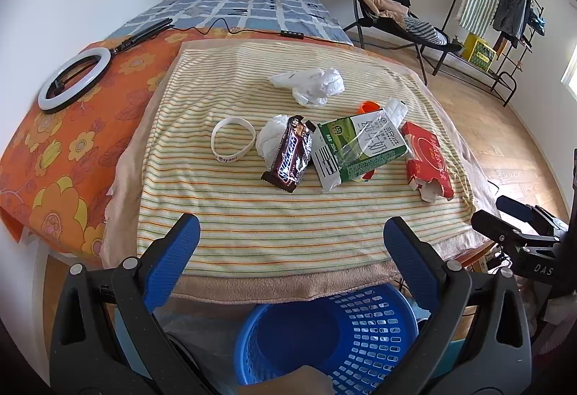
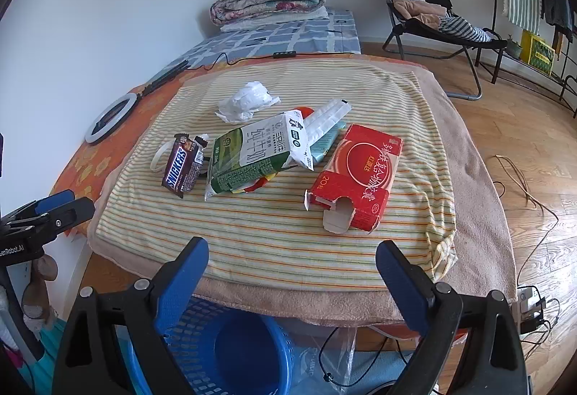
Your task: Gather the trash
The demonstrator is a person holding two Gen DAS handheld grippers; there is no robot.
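Both tongs, left tongs and right tongs, gape wide, empty. The milk carton half hides an orange lid behind it and a red-white scrap beneath.

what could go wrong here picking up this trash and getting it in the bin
1. The Snickers wrapper leans on a crumpled tissue beside the milk carton; a grab may catch or shove a neighbour.
2. The white wristband lies close by and may not be trash; it could be swept along.
3. The blue basket sits below the table edge, so a piece released early may land on the striped towel or the floor.
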